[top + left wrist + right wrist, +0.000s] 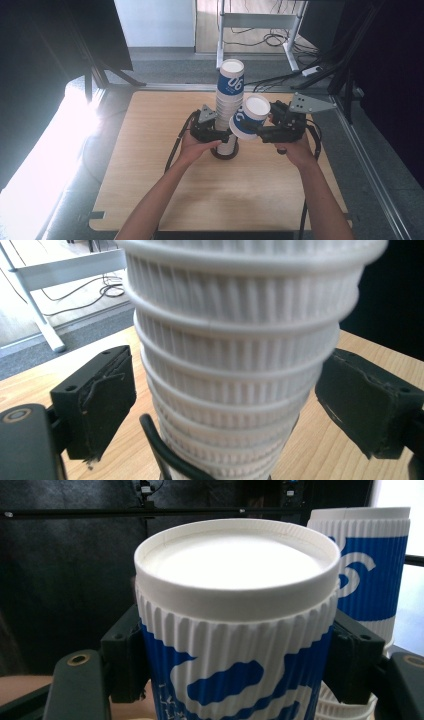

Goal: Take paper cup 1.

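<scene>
A tall stack of white ribbed paper cups (229, 95), its top cup printed blue, stands upright on the wooden table (150, 175). My left gripper (220, 136) reaches in at the stack's lower part. In the left gripper view the stack (235, 365) fills the space between the jaws, and both pads (95, 400) stand slightly off its sides, so the left gripper (230, 405) is open. My right gripper (260, 131) is shut on a single blue-and-white cup (250, 117), held tilted just right of the stack. In the right gripper view that cup (235, 630) sits between the jaws, with the stack (370, 570) behind it.
A black cable (155, 445) curls at the stack's base. Beyond the table's far edge are a white desk frame (260, 22) and floor cables (280, 40). Dark frame rails (350, 100) run along the right side. A bright panel (45, 150) glares at the left.
</scene>
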### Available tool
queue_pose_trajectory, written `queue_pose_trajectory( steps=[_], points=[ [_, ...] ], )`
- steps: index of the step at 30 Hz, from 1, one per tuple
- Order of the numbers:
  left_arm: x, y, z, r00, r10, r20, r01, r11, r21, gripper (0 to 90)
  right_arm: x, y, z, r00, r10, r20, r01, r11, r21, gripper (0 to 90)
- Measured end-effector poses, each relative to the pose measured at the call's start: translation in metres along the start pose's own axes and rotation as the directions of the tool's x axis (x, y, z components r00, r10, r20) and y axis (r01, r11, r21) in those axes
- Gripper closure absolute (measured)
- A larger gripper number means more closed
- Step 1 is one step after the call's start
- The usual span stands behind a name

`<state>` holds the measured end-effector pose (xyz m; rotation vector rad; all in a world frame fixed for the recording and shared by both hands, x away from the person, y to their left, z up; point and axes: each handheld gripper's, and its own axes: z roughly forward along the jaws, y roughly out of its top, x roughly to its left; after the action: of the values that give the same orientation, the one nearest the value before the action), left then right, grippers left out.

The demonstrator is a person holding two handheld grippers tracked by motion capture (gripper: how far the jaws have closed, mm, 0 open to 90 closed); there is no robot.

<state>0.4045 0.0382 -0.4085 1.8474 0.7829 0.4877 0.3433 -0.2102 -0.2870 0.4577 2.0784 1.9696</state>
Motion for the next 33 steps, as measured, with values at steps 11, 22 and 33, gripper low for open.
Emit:
queue_pose_trajectory(
  steps=[11, 22, 33],
  points=[
    [-0.004, -0.013, -0.022, 0.9994, 0.015, 0.030, -0.014, 0.9997, -0.019, 10.4, 0.007, -0.018, -0.005, 1.0000, 0.003, 0.000, -0.003, 1.000, 0.024, 26.0],
    [-0.012, -0.044, -0.044, 0.9984, 0.051, 0.023, -0.051, 0.9987, 0.007, 13.1, 0.017, -0.051, -0.004, 0.9990, 0.043, -0.013, -0.043, 0.999, 0.034, 26.0],
    [-0.018, -0.076, -0.066, 0.9992, 0.024, 0.030, -0.025, 0.9997, 0.007, 13.4, 0.027, -0.090, -0.002, 0.9970, 0.075, -0.019, -0.074, 0.996, 0.051, 25.9]
  ],
)
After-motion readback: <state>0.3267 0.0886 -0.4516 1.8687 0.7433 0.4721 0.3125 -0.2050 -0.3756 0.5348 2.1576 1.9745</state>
